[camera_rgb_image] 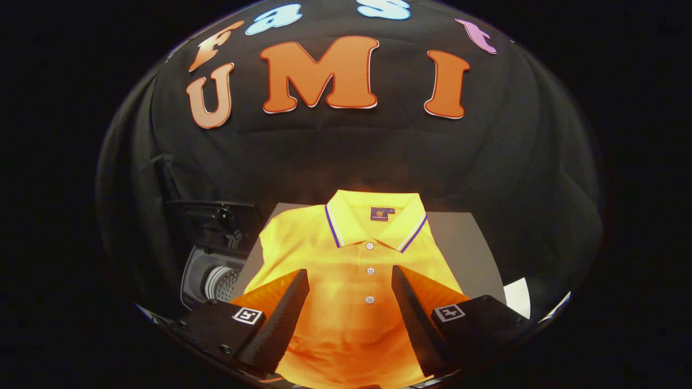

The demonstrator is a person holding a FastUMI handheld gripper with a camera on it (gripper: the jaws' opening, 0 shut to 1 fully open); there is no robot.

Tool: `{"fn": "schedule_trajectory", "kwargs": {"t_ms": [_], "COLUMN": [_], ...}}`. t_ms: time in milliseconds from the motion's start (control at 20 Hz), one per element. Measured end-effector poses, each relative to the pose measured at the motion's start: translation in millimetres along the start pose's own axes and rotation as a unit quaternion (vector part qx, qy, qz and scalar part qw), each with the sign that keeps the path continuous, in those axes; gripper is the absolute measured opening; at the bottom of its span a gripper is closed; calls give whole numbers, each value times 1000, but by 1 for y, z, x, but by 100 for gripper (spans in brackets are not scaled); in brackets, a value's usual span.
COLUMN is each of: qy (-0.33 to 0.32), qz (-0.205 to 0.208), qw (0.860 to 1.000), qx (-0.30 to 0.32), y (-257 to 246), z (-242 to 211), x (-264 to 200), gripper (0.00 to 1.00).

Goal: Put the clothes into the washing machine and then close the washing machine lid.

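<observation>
A yellow polo shirt lies folded and face up on a grey board, its collar trimmed with purple and white stripes and pointing toward the black cloth wall; three white buttons run down the placket, and a small dark tag sits inside the neck. The gripper hangs over the shirt's lower half with its jaws spread wide apart; the two fingers flank the placket on either side, and nothing is pinched between them; whether the tips touch the fabric I cannot tell. Off to the left of the board stands the washing machine, its dark lid raised; the perforated metal drum shows through the opening, and the part of it I can see holds no clothing. A white sheet pokes out past the board's right edge, beside the right finger.
</observation>
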State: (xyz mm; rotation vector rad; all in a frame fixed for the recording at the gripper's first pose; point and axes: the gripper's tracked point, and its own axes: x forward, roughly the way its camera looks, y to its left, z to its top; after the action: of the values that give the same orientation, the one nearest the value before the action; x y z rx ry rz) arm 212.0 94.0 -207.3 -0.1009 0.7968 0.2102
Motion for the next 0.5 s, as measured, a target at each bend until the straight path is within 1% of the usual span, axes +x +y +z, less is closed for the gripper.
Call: {"fn": "schedule_trajectory", "kwargs": {"t_ms": [150,200,250,300,350,400,500], "qy": [21,27,17,19,27,21,29], "qz": [-17,-10,-3,3,9,17,22], "qw": [1000,1000,1000,1000,999,998,998], "qx": [-15,-11,0,13,35,55,48], "y": [-9,-8,-6,-7,-7,-8,-9], "z": [-18,-26,-22,-25,-30,-27,-29], "x": [20,22,25,27,26,25,26], "gripper": [99,99,100,98,97,97,97]}}
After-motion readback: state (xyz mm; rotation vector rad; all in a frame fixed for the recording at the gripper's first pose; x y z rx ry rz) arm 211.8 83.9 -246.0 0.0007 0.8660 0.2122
